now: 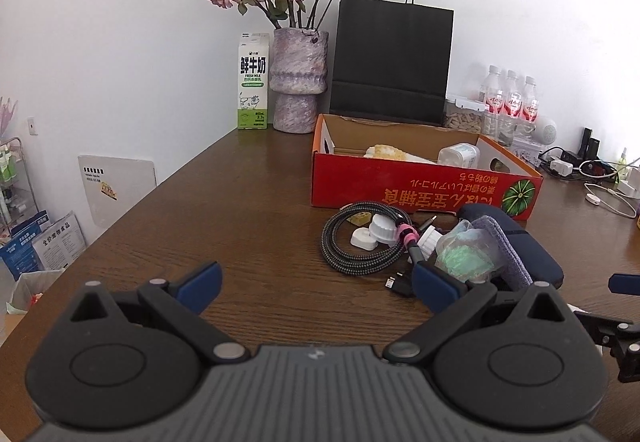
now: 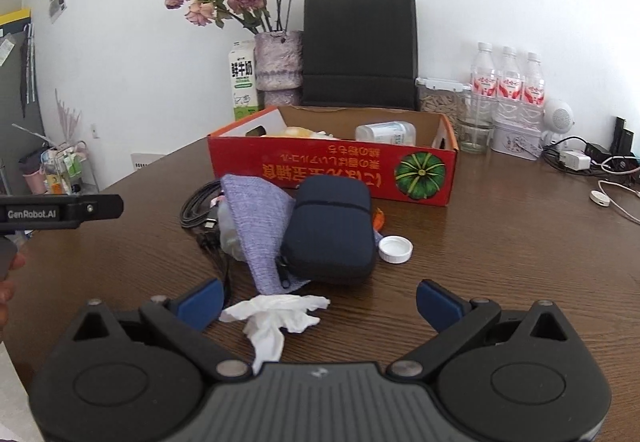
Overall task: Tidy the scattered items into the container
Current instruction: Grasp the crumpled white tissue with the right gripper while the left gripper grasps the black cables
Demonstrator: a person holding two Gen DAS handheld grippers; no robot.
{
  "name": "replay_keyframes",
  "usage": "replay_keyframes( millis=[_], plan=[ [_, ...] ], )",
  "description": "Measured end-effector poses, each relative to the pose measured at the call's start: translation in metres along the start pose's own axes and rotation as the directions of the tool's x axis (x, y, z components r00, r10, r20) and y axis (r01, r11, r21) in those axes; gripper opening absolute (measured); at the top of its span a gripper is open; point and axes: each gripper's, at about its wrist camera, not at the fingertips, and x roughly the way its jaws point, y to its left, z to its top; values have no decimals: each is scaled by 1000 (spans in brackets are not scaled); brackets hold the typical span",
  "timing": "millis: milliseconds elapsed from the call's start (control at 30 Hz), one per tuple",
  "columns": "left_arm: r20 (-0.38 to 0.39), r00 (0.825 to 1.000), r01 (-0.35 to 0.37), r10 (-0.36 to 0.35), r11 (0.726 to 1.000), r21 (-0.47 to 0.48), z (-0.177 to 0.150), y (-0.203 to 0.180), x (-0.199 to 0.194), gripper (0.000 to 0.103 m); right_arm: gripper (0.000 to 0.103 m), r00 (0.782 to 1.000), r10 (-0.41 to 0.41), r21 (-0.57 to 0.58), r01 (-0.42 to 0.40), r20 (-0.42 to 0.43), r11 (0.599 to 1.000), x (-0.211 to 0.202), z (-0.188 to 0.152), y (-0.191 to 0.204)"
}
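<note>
Lying between the right gripper's (image 2: 318, 302) spread, empty jaws: tissue (image 2: 276, 316). Left gripper (image 1: 316, 288) likewise open, empty. Risk: tissue tearing; cable (image 1: 362, 242) snagging caps.

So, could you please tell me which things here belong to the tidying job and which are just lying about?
Job:
red cardboard box
navy zip case
lilac knitted cloth
crumpled white tissue
white screw cap
coiled braided cable

Lying about:
black paper bag
milk carton
mottled purple vase
three water bottles
</note>
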Motion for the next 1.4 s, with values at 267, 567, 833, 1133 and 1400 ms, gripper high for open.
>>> replay_keyframes(
  millis=[267, 567, 833, 1133, 1400],
  plan=[
    [-28, 1000, 1, -1, 1000, -2, -5, 5, 0, 103, 43, 996, 37, 1, -37, -75, 999, 30, -6, 13],
    [-80, 995, 67, -64, 997, 27, -9, -17, 11, 103, 18, 996, 52, -13, -53, -78, 999, 23, -12, 10],
    [-157, 976, 166, -154, 984, 70, -9, -54, 29, 103, 17, 999, 12, 38, -11, -33, 999, 6, -13, -16],
    [-232, 966, 147, -118, 982, 114, -11, -97, 61, 80, 17, 999, -32, 69, 32, -6, 997, 1, -11, -45],
    [-246, 965, 126, -96, 986, 112, -14, -100, 64, 19, 17, 1000, 7, 67, -9, 23, 998, 3, -5, -55]
  ],
)
